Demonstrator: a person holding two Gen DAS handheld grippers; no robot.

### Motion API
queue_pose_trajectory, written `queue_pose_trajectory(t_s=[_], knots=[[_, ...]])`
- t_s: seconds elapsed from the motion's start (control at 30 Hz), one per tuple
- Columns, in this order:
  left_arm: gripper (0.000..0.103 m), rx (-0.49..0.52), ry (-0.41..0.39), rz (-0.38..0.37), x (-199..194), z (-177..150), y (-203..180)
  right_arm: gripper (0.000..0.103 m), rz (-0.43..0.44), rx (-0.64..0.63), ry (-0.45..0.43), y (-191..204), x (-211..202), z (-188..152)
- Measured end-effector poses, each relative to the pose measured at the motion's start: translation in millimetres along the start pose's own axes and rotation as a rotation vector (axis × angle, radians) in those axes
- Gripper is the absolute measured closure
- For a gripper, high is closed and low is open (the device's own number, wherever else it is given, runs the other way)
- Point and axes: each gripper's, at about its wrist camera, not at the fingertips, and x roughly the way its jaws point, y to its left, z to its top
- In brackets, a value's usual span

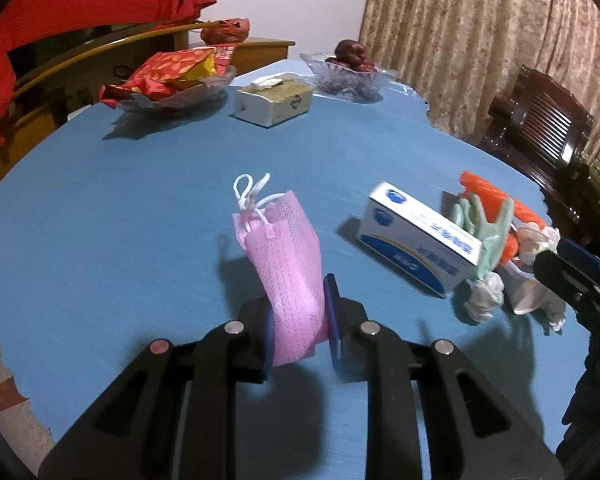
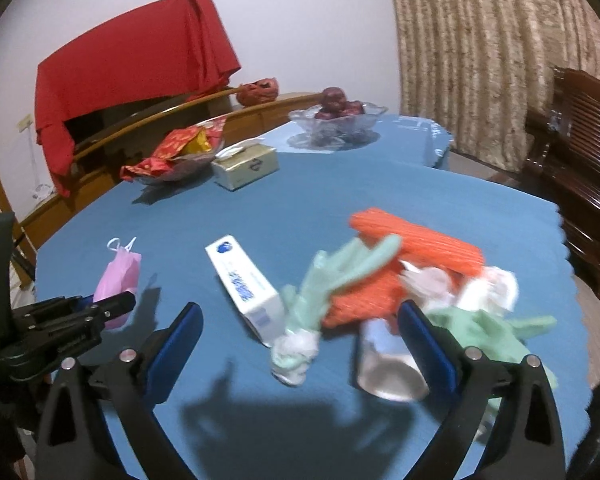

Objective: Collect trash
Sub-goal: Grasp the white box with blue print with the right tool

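The left gripper [image 1: 300, 320] has its fingers [image 1: 334, 320] closed narrowly on a pink face mask [image 1: 288, 264], which stands up between the pads above the blue table [image 1: 140, 208], its white ear loops at the top. The right gripper [image 2: 300, 344] has its fingers [image 2: 424, 340] spread wide with nothing between the pads, above a heap of trash: a white and blue carton [image 2: 244, 284], green gloves [image 2: 340, 276], orange gloves [image 2: 416, 240], crumpled white paper [image 2: 296, 352] and a silvery cup [image 2: 388, 368] lying on its side. Further back on the table stand a tissue box [image 1: 274, 100], a glass dish of red wrappers [image 1: 172, 76] and a glass bowl of dark red fruit [image 1: 350, 68]. Behind hang a patterned curtain [image 1: 480, 40] and a red cloth [image 2: 132, 76].
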Motion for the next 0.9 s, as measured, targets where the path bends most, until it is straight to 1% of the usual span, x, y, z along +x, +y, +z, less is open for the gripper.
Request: queue_pose_trajectory(t_s=[0.1, 0.17, 0.3, 0.43, 0.53, 0.7, 0.83, 0.9], knots=[[0.082, -0.004, -0.001, 0.006, 3, 2, 7, 0.014, 0.018, -0.013, 0.014, 7, 10, 2], [0.082, -0.011, 0.001, 0.01, 5, 2, 12, 0.021, 0.035, -0.019, 0.024, 13, 17, 3], [0.082, -0.016, 0.001, 0.011, 6, 1, 17, 0.027, 0.062, -0.036, 0.039, 20, 27, 4], [0.082, -0.018, 0.001, 0.012, 8, 0, 20, 0.035, 0.076, -0.032, 0.056, 22, 35, 3], [0.082, -0.023, 0.006, 0.014, 9, 0, 21, 0.037, 0.085, -0.034, 0.065, 23, 39, 3], [0.082, -0.029, 0.007, 0.017, 12, -2, 24, 0.038, 0.089, -0.039, 0.079, 22, 44, 1], [0.082, -0.028, 0.01, 0.014, 13, -3, 24, 0.044, 0.106, -0.038, 0.09, 24, 49, 1], [0.082, -0.027, 0.01, 0.015, 13, -4, 24, 0.044, 0.113, -0.038, 0.095, 24, 52, 1]])
